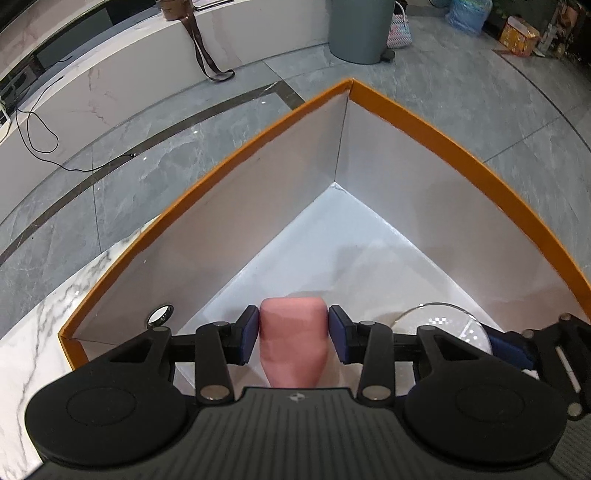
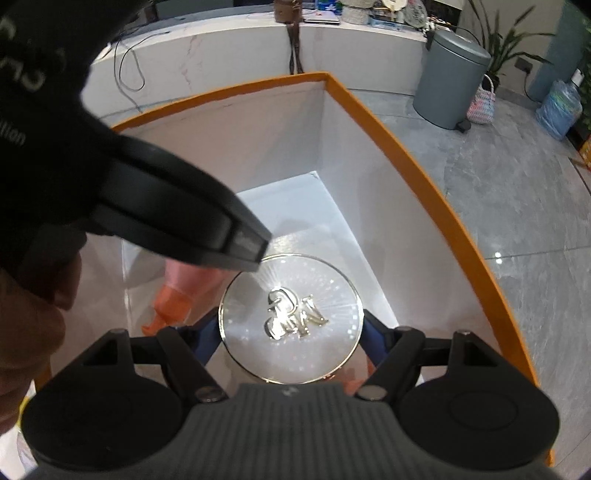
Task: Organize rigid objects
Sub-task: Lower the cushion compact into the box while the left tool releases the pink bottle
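Both tongs point steeply down into an orange-rimmed box (image 1: 436, 136) with white inner walls, which stands on a marble tabletop (image 1: 55, 321). The left tongs (image 1: 293, 330) are pinching a pink bottle (image 1: 293, 343), one blue pad pressed against each of its sides, with the bottle hanging over the white box floor near a corner. The right tongs (image 2: 291, 334) are closed on a round clear-lidded container (image 2: 290, 317) with a shiny gold ornament visible through its top; the blue pads sit against its left and right edges, and it is likewise inside the box, just beside the bottle. In the right wrist view the black body of the left tool (image 2: 177, 218) crosses the upper left of the picture and hides most of the pink bottle (image 2: 192, 280), while part of a hand shows at the left edge. In the left wrist view the container's rim (image 1: 450, 321) appears at lower right, partly covered by the tool's linkage. Beyond the box lie a grey tiled floor (image 1: 480, 92), a grey pedal bin (image 2: 452, 85), a white curved counter (image 2: 240, 55), loose black cables (image 1: 40, 136), a woven bag (image 1: 399, 29) and potted plants (image 2: 506, 40).
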